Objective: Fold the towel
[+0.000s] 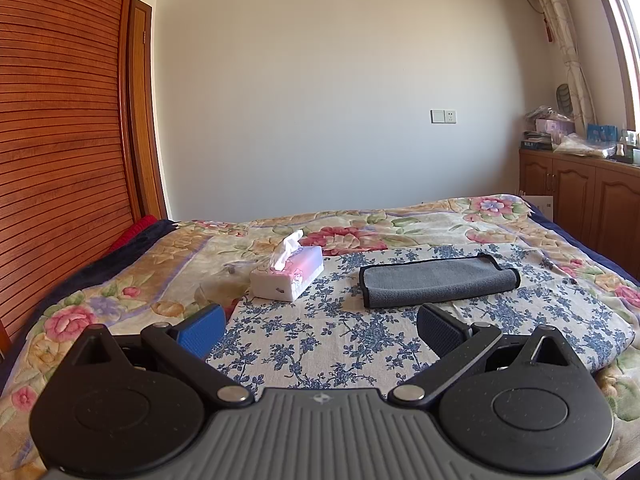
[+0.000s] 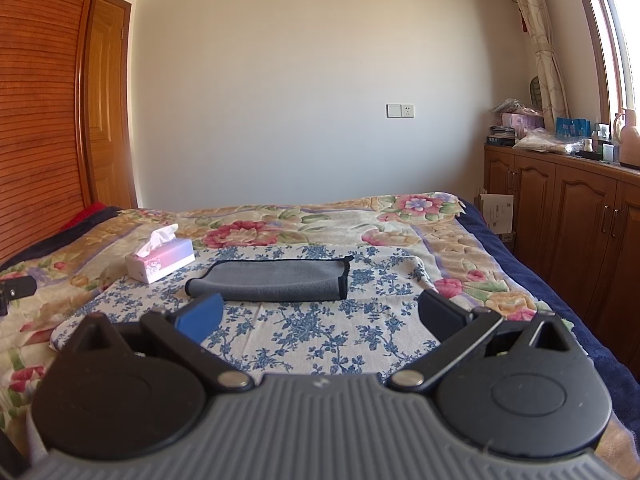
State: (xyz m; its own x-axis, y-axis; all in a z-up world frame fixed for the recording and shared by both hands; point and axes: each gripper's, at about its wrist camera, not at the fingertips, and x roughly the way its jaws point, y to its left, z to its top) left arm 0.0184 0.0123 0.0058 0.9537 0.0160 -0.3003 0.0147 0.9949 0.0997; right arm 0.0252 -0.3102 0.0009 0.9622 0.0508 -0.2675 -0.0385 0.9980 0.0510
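Observation:
A grey towel with black edging (image 1: 438,280) lies folded into a long strip on a blue-flowered cloth (image 1: 320,344) on the bed. It also shows in the right wrist view (image 2: 276,280). My left gripper (image 1: 320,330) is open and empty, held above the cloth, short of the towel and to its left. My right gripper (image 2: 320,318) is open and empty, just short of the towel's near edge.
A pink and white tissue box (image 1: 288,276) stands left of the towel, also in the right wrist view (image 2: 162,262). A flowered quilt (image 1: 420,220) covers the bed. A wooden wardrobe (image 1: 60,140) is at left, wooden cabinets (image 2: 568,216) at right.

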